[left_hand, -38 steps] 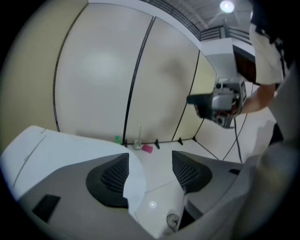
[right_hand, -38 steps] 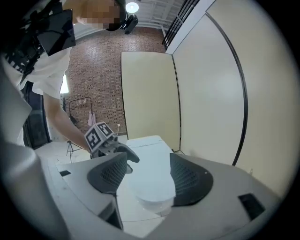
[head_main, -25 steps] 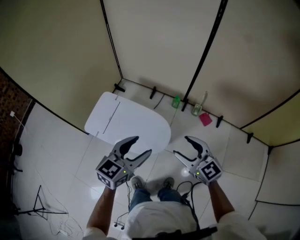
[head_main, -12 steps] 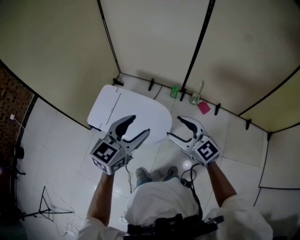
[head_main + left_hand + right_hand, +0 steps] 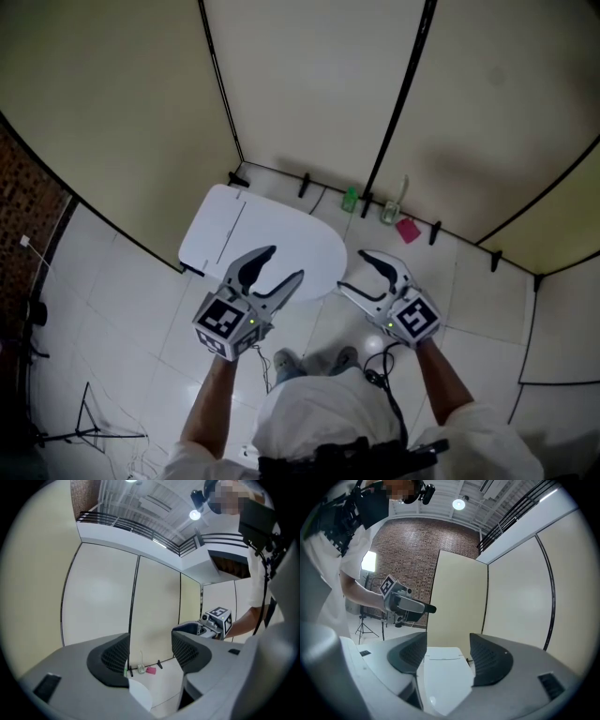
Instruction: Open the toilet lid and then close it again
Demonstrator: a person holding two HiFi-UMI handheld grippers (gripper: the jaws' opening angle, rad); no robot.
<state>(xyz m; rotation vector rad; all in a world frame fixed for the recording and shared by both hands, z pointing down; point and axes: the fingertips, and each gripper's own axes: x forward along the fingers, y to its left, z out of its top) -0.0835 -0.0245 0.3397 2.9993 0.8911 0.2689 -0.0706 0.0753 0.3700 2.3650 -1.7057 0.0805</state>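
The white toilet [image 5: 267, 244] stands against the cream panels with its lid down and flat. Both grippers hover above its front end without touching it. My left gripper [image 5: 281, 264] is over the near left part of the lid, jaws open and empty. My right gripper [image 5: 354, 272] hangs just off the lid's right front edge, also open with nothing between its fingers. In the right gripper view the lid [image 5: 443, 677] lies below the open jaws, and the left gripper [image 5: 408, 604] shows beyond it. The left gripper view catches only the toilet's rounded front [image 5: 140, 693].
Cream partition panels [image 5: 309, 84] with black poles close off the back. At their foot stand a green bottle [image 5: 350, 199], a clear bottle [image 5: 390, 212] and a pink item [image 5: 410, 231]. A tripod [image 5: 94, 427] and cables lie on the white tiled floor at the lower left.
Both grippers have risen and moved a little toward the toilet's front end, coming slightly closer together. The lid has stayed down.
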